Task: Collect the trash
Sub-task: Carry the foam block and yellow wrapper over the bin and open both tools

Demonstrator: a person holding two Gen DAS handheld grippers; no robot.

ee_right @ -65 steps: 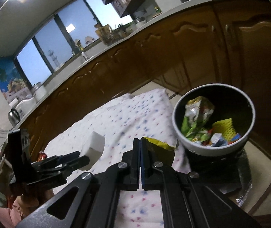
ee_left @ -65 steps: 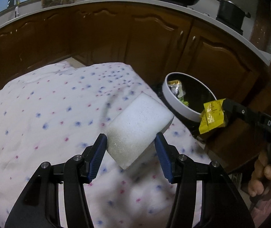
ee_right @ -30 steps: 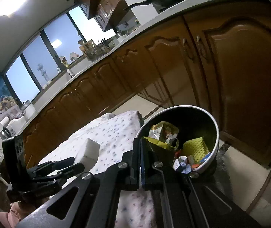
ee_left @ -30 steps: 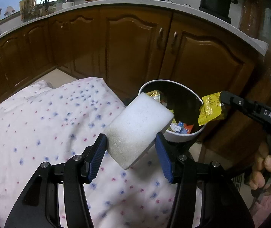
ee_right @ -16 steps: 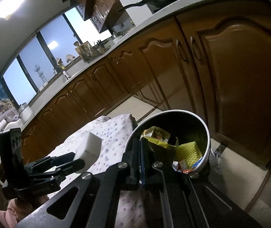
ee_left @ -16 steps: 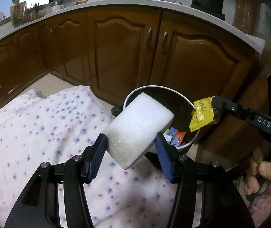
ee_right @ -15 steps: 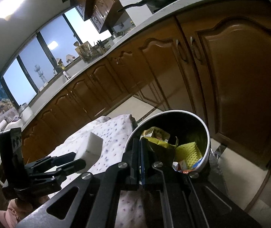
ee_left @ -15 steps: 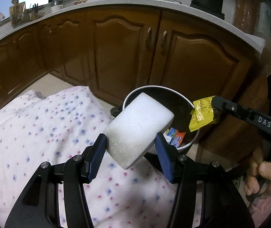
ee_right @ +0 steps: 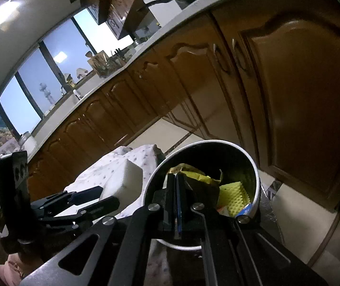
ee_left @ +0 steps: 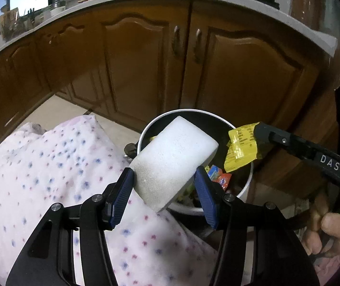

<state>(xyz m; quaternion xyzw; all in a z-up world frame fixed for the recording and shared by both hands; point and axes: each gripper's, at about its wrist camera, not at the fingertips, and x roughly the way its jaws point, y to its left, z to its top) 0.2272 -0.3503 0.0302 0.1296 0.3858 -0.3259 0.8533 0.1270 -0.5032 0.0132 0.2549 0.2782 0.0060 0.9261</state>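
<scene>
Left gripper fingers pinch a white sponge; right gripper fingers pinch a yellow wrapper over the bin

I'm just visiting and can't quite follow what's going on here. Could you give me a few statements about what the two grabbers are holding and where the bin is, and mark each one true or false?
1. The left gripper holds a white foam block. True.
2. The right gripper is empty. False: it is shut on a yellow wrapper.
3. The bin is empty. False: it already holds wrappers and a yellow ridged sponge-like piece.
4. The bin stands in front of brown cabinet doors. True.
5. The cloth under the left gripper is plain black. False: it is white with small blue and pink dots.
</scene>
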